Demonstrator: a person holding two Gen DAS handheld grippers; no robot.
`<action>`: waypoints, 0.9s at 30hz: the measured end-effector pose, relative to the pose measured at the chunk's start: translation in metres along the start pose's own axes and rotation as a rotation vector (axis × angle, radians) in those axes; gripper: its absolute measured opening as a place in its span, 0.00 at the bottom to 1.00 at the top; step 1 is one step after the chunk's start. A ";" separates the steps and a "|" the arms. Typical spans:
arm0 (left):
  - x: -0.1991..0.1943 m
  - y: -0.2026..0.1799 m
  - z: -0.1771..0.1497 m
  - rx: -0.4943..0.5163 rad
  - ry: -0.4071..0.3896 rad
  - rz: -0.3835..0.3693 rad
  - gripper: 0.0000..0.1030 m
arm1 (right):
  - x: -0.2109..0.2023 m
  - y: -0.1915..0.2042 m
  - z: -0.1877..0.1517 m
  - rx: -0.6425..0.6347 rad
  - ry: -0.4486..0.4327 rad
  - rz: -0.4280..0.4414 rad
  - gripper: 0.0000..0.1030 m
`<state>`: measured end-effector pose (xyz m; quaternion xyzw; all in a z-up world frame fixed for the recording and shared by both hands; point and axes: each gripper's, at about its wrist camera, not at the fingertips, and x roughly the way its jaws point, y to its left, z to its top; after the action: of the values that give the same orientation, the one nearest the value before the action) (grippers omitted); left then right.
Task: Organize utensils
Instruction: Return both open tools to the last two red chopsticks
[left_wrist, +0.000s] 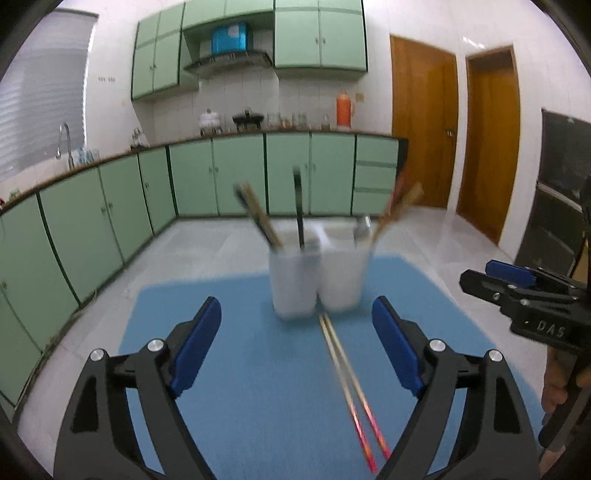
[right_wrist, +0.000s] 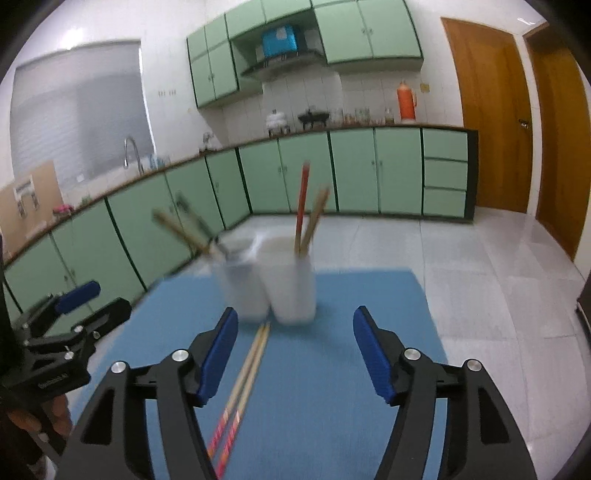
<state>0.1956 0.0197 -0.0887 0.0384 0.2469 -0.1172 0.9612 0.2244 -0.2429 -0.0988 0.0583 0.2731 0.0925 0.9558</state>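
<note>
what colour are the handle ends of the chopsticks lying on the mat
Red-pink, fading to pale wood toward the tips. The chopsticks show it best in the left wrist view, lying on the blue mat.

The blue mat (left_wrist: 229, 369) on the desk looks matt and slightly soft, like foam or cloth. On it the two white holders (left_wrist: 314, 280) look like smooth, matt plastic. The chopsticks (left_wrist: 347, 373) lying in front of them look like pale wood or bamboo with glossy red-painted ends. Each tool, left (left_wrist: 295, 347) and right (right_wrist: 291, 354), has a matt black plastic frame, blue rubbery-looking pads (right_wrist: 218, 354) and shiny metal bolts. The floor tiles (right_wrist: 480, 258) are glossy and reflective; the green cabinet fronts (left_wrist: 288, 173) look smooth.
</note>
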 end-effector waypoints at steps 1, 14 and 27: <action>0.001 -0.001 -0.010 0.004 0.026 0.003 0.79 | 0.000 0.004 -0.011 -0.006 0.022 -0.004 0.62; 0.003 0.024 -0.099 -0.020 0.240 0.063 0.79 | 0.005 0.026 -0.101 0.008 0.198 0.018 0.61; -0.001 0.043 -0.119 -0.048 0.305 0.099 0.82 | 0.023 0.073 -0.128 -0.064 0.281 0.068 0.46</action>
<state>0.1500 0.0769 -0.1913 0.0448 0.3904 -0.0567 0.9178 0.1650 -0.1590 -0.2068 0.0232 0.3991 0.1405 0.9058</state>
